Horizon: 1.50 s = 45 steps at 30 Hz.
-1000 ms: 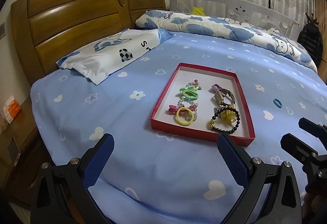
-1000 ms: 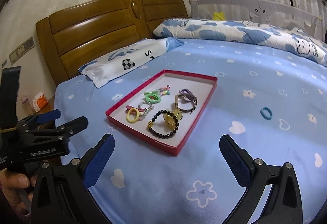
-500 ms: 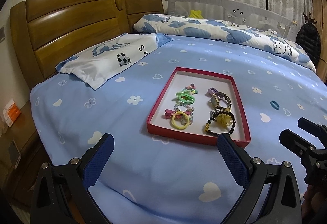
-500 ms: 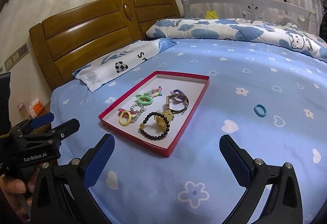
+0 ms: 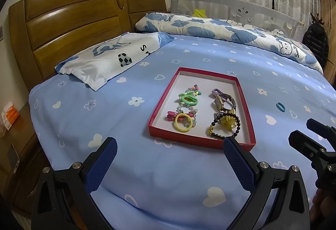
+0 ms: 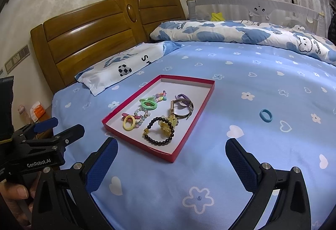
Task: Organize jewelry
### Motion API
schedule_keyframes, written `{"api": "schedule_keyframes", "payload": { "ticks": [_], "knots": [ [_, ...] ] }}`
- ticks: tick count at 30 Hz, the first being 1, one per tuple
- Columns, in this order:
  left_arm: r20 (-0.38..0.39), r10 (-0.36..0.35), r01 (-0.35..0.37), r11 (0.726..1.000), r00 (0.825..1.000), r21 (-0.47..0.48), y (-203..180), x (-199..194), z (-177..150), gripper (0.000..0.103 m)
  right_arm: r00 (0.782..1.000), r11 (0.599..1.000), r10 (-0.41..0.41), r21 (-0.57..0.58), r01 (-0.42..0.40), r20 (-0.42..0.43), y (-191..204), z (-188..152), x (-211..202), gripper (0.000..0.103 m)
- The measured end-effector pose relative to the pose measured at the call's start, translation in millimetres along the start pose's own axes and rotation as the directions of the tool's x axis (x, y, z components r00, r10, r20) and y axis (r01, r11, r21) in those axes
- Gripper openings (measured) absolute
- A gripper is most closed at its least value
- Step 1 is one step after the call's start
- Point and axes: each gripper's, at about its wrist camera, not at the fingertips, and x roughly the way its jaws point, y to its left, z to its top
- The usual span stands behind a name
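Note:
A red tray (image 5: 159, 108) (image 6: 189, 137) lies on the blue bedsheet. It holds a yellow hair tie (image 5: 183, 122) (image 6: 129, 122), a green hair tie (image 5: 188, 99) (image 6: 148, 104), a black bead bracelet (image 5: 225, 126) (image 6: 159, 131), a watch (image 5: 223, 101) (image 6: 181, 109) and several clips and beads. A blue hair tie (image 5: 280, 107) (image 6: 266, 115) lies alone on the sheet, right of the tray. My left gripper (image 5: 170, 162) (image 6: 55, 130) is open and empty, short of the tray's near edge. My right gripper (image 6: 171, 163) (image 5: 308, 131) is open and empty, near the tray's front corner.
A white pillow (image 5: 109, 62) lies by the wooden headboard (image 5: 73, 24). A rolled blue-and-white quilt (image 5: 231, 30) runs along the far side, with a grey bed rail (image 6: 252, 7) behind. A nightstand (image 5: 12, 135) with an orange box stands left of the bed.
Both grippers have drawn back and up a little, so the tray sits slightly farther away in each view. Nothing on the bed has moved. Both grippers stay open.

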Motion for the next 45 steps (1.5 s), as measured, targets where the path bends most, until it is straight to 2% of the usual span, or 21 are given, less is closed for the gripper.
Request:
{"api": "schedule_keyframes", "payload": {
  "ticks": [45],
  "knots": [
    [0.001,-0.006,0.006,1.0,1.0,0.007,-4.6,-0.5,-2.3,0.102,1.0,1.0,0.008,-0.021,-0.008,0.014,6.2,6.6,-5.4,0.103]
  ]
}}
